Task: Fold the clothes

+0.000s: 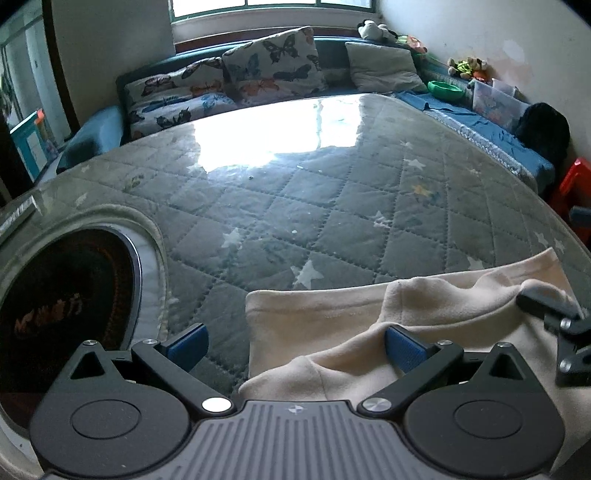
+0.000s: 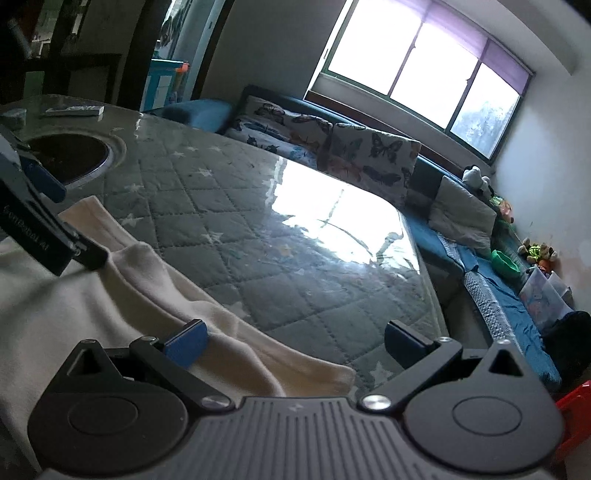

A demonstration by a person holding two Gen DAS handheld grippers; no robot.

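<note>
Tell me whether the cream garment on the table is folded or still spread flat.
Partly folded, not flat: the cream garment shows a doubled-over layer with a raised fold ridge, on the quilted table cover. How neat overall, cannot tell.

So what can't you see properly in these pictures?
- Cream garment: both views, its near part is hidden behind the tools' bodies, so its type is unclear.
- Orange writing in the round cutout: left view, too dark and blurred.
- Stuffed toys: right view, too small.
- Window: left view, top cut off.
</note>
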